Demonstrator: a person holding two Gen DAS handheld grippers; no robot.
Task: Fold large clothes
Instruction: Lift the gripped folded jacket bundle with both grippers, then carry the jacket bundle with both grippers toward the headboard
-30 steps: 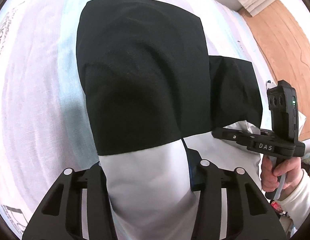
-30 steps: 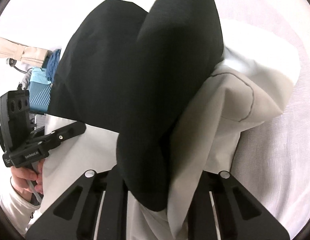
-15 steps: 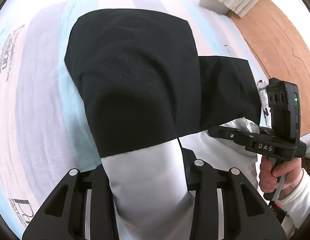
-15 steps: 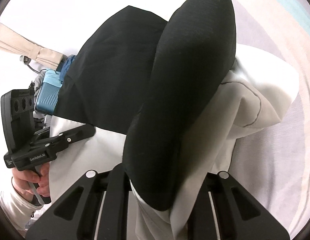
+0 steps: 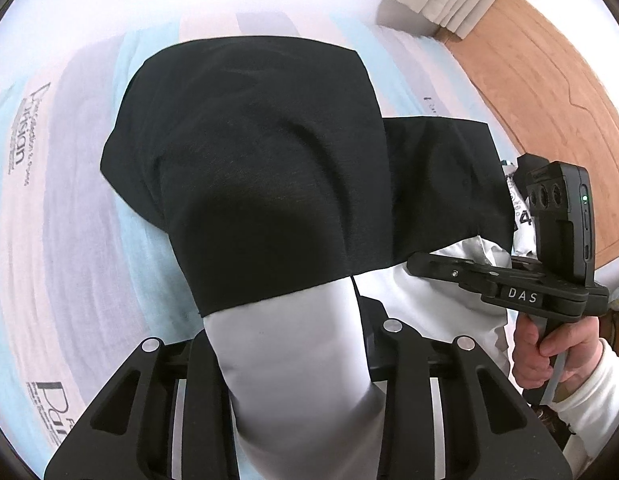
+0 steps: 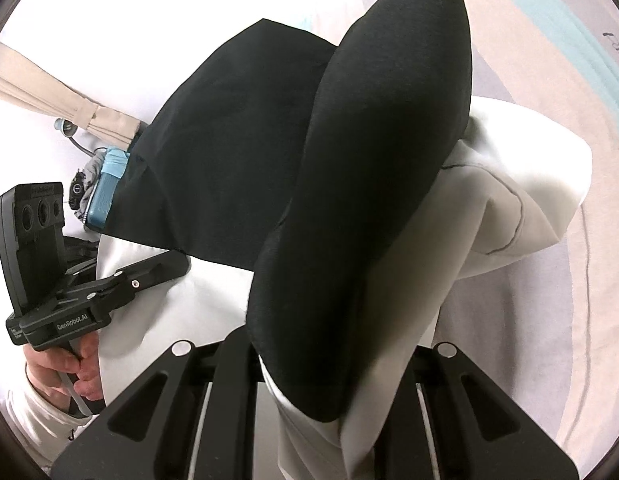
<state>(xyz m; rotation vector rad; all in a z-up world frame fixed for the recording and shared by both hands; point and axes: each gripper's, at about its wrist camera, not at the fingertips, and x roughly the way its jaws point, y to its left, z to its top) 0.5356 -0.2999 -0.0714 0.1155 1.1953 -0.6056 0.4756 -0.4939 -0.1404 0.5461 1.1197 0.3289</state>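
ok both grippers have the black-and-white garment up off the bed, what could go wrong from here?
1. The left gripper has just been closing on a thick white bunch of the garment; a loose layer might slip free.
2. The right gripper pinches bunched black and white layers, so the fold could come out uneven.
3. The hanging black end may drag on the striped bed sheet.

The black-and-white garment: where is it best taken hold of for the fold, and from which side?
Probably by the white end of the black-and-white garment, one claw at each corner, coming from above. That end bunches into narrow thick rolls that fit between the fingers, while the black part hangs free. Left claw and right claw already grip there.
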